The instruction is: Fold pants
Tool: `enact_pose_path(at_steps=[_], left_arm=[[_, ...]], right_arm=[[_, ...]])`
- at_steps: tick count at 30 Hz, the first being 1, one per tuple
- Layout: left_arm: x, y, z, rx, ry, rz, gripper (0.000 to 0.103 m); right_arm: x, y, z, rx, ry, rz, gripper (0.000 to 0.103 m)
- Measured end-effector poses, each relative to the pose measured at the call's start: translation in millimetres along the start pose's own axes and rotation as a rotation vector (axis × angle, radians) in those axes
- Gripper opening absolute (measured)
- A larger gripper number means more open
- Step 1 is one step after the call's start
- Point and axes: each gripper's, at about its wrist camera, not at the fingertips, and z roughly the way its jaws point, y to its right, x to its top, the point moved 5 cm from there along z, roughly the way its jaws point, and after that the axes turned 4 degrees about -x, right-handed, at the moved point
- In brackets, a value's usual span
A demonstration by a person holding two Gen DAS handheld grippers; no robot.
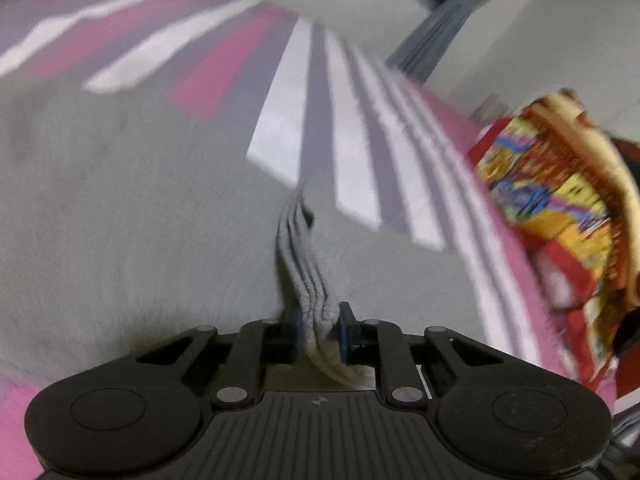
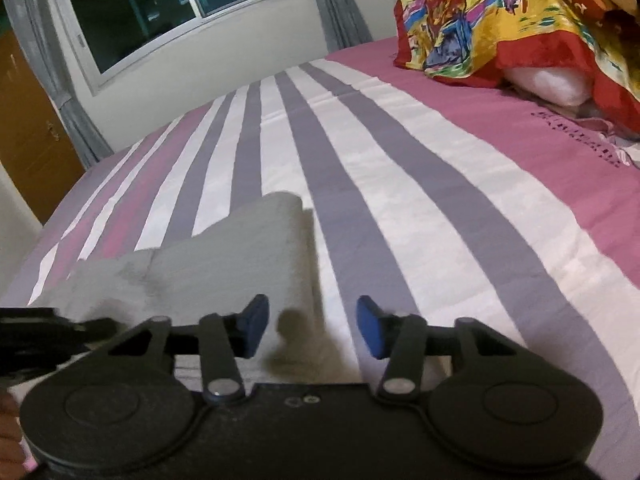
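Note:
The grey pants (image 1: 120, 208) lie spread on the striped bed, filling the left and middle of the blurred left wrist view. My left gripper (image 1: 318, 330) is shut on a bunched, layered edge of the pants (image 1: 304, 280). In the right wrist view the pants (image 2: 248, 256) show as a folded grey stack at the lower left. My right gripper (image 2: 312, 326) is open and empty, just above the pants' right edge. The left gripper's black body (image 2: 36, 336) shows at the far left there.
The bed cover (image 2: 400, 184) has pink, white and grey stripes. A colourful red and yellow pillow (image 2: 500, 20) lies at the head of the bed, also in the left wrist view (image 1: 552, 192). A window (image 2: 160, 8) with grey curtains and a wooden door (image 2: 28, 132) stand beyond.

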Motion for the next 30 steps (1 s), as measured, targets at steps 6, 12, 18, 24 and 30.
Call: enact_pose_path(at_steps=[6, 12, 18, 24, 30], left_arm=[[35.7, -22.7, -61.4, 0.023, 0.132, 0.049, 0.017], [25.3, -78.6, -60.9, 0.165, 0.089, 0.055, 0.017], [10.2, -94.8, -44.3, 0.197, 0.044, 0.056, 0.017], [4.3, -104.9, -47.8, 0.219, 0.016, 0.022, 0.024], [12.0, -85.6, -66.9, 0.277, 0.058, 0.144, 0.032]], right_arm=[[12.1, -27.3, 4.5, 0.046, 0.019, -0.069, 0.048], [-6.7, -83.4, 24.6, 0.104, -0.051, -0.185, 0.044], [-22.6, -108.6, 39.6, 0.083, -0.096, -0.258, 0.045], [-37.1, -114.4, 56.8, 0.059, -0.163, -0.334, 0.047], [-28.4, -129.1, 43.4, 0.065, -0.096, -0.338, 0.048]])
